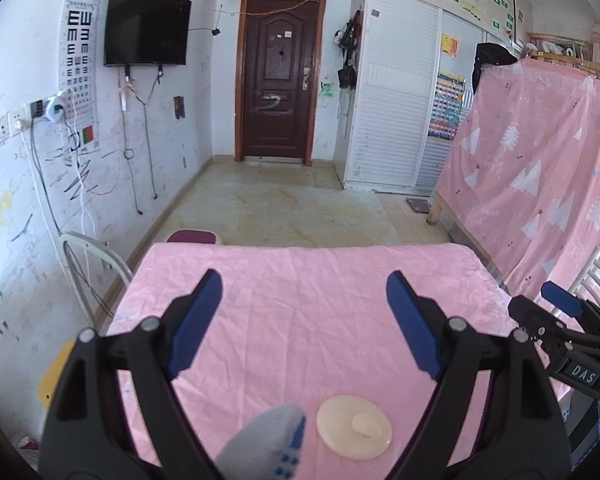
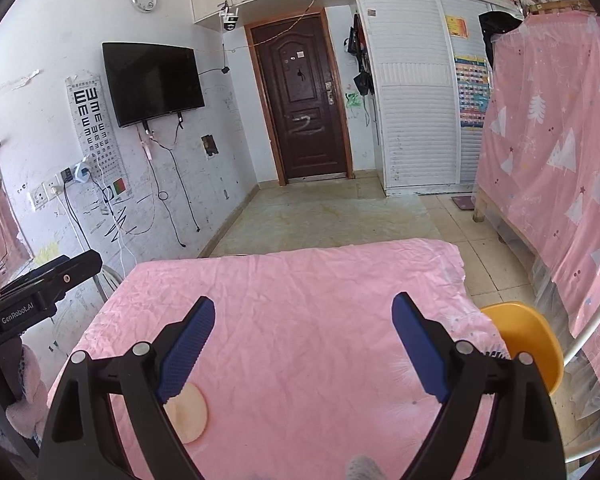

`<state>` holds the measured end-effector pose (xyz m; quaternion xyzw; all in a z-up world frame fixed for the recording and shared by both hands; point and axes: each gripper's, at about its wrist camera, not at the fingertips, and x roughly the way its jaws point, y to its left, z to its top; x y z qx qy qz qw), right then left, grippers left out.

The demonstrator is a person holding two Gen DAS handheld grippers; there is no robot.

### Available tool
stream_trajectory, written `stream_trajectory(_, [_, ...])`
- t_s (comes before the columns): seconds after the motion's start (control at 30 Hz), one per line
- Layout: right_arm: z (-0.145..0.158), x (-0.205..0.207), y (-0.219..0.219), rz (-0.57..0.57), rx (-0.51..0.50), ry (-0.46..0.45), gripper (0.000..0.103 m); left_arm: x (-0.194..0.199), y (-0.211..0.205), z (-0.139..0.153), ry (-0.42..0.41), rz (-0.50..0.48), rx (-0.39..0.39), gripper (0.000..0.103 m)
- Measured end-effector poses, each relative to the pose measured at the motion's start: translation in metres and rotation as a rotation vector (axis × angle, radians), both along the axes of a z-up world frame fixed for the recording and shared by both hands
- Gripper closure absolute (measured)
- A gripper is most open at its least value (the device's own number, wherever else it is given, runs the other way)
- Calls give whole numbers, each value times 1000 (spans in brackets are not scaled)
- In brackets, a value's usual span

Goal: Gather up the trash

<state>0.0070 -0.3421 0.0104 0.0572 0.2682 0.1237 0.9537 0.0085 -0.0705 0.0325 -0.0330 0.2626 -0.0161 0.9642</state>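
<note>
A pale cream round lid-like disc [image 1: 354, 426] lies on the pink tablecloth [image 1: 300, 292] near its front edge, low between my left gripper's arms. My left gripper [image 1: 304, 284] is open above the cloth with nothing between its blue pads. The same disc [image 2: 190, 414] shows partly behind the left finger of my right gripper [image 2: 303, 312], which is also open and empty over the cloth [image 2: 300, 280]. The right gripper [image 1: 560, 300] appears at the right edge of the left wrist view. A gloved fingertip [image 1: 268, 440] pokes up at the bottom.
A yellow chair [image 2: 528, 344] stands at the table's right side beside a white metal frame [image 2: 592, 332]. A white chair frame [image 1: 88, 264] and a maroon stool [image 1: 194, 237] are at the left far corner. A pink curtain [image 1: 540, 184] hangs right. The left gripper's body [image 2: 32, 300] is at left.
</note>
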Motion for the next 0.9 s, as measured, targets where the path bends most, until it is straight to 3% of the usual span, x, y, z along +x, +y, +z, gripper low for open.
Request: stream_trajectory(0.9, [5,-4,28,44,-24,-9,22,-17,55,-3,10,81,-9,22])
